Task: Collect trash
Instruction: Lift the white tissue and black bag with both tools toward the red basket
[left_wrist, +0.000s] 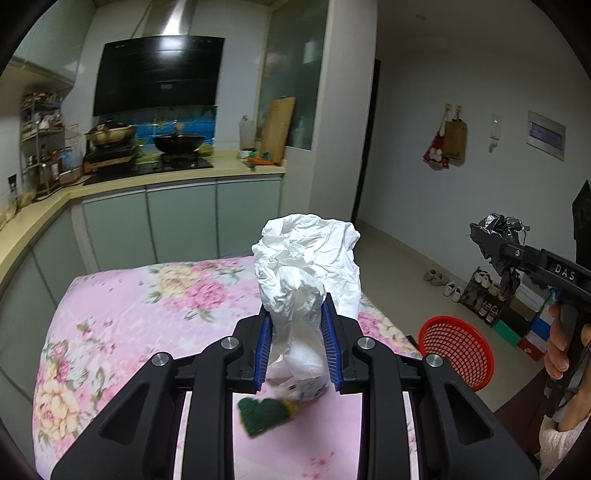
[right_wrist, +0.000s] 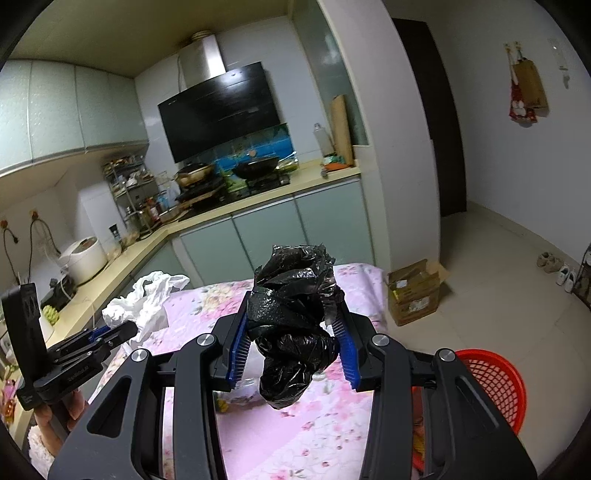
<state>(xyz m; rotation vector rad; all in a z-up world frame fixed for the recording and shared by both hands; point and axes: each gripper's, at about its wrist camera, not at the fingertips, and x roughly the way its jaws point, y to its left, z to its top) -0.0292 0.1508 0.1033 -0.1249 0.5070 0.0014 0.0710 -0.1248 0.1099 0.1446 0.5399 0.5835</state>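
Left gripper had its blue-padded fingers pinching a crumpled white tissue wad, held up above the pink floral tablecloth. Right gripper pinched a scrunched black plastic bag between its pads, also raised over the table. Red mesh basket sat low beside the table's right edge; a green scouring pad lay on the cloth under the left gripper.

A kitchen corner with pale green cabinets, a beige counter and a black range hood (a wok sits below it). White walls, a light tiled floor, a dark door.
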